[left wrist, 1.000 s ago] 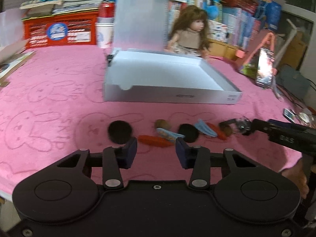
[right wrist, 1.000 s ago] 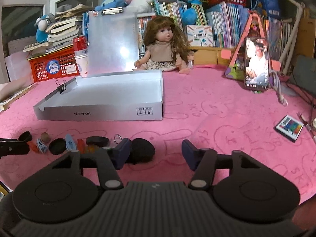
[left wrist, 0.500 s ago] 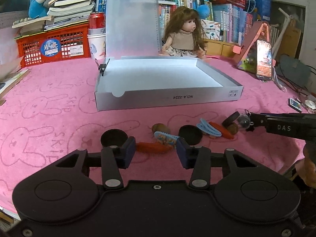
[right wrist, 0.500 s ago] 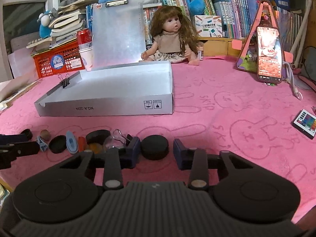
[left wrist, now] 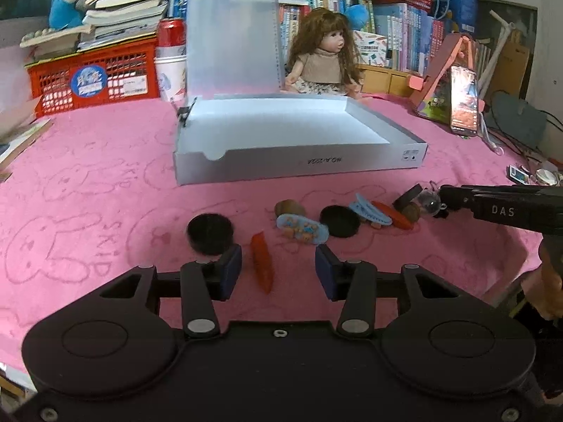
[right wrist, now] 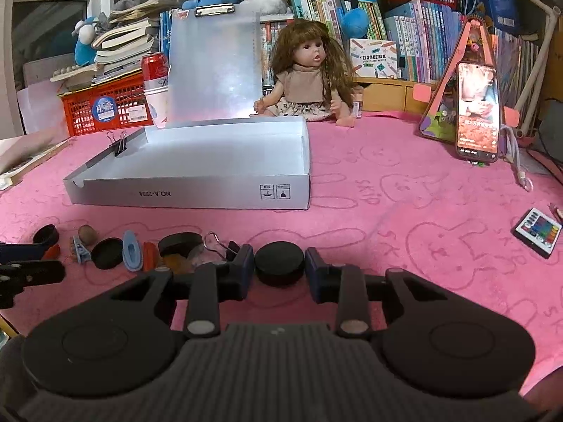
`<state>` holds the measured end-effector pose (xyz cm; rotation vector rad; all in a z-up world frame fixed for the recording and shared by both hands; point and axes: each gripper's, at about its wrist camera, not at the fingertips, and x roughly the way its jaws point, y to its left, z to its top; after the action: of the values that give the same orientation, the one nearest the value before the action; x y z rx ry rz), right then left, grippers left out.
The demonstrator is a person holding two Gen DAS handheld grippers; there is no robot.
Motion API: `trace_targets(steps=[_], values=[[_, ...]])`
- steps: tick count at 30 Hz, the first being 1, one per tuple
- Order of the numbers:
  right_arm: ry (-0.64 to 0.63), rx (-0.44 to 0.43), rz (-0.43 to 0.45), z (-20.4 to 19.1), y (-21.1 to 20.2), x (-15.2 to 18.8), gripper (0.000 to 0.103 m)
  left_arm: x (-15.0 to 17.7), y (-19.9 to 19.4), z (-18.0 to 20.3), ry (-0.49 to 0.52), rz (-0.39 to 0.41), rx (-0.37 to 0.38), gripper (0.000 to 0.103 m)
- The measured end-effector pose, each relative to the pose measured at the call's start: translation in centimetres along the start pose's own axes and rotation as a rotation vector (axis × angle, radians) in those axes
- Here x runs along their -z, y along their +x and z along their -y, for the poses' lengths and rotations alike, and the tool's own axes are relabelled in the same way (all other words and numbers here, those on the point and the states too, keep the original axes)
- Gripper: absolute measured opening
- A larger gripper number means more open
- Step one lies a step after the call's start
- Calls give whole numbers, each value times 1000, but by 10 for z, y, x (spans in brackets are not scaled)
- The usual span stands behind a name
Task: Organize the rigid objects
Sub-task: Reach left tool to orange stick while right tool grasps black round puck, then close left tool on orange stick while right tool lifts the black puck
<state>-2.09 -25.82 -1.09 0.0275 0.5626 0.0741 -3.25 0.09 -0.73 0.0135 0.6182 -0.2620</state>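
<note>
**A:** Disc (right wrist: 279,267), where is it?

**B:** On the pink cloth (right wrist: 387,193) in front of the box (right wrist: 190,193), near its right front corner. The right gripper (right wrist: 279,259) has just been closing, and its pads press the disc's sides.

**A:** And the left gripper (left wrist: 278,267)?

**B:** Its gap is narrow and it grips nothing. An orange piece (left wrist: 262,263) lies loose between the pads, also in front of the box. A row of small bits (left wrist: 339,221) lies closer to the box's front wall. A doll (right wrist: 309,81) sits behind the box.

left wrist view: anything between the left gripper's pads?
Yes: the orange-red clip lies on the pink cloth between the left gripper pads, nearer the left one, not pinched.
</note>
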Motion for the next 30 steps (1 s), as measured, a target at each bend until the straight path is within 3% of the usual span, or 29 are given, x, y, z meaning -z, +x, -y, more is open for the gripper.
trace_targets(steps=[19, 23, 28, 30], values=[[13, 21, -7, -1, -2, 2, 37, -2, -8, -48, -68, -16, -234, 45], [26, 23, -8, 1, -1, 3, 37, -6, -15, -41, -109, 8, -189, 45], [44, 29, -1, 2, -2, 4, 37, -5, -16, -17, -187, 89, -198, 65], [43, 35, 4, 2, -4, 4, 37, -6, -9, -8, -216, 98, -230, 65]])
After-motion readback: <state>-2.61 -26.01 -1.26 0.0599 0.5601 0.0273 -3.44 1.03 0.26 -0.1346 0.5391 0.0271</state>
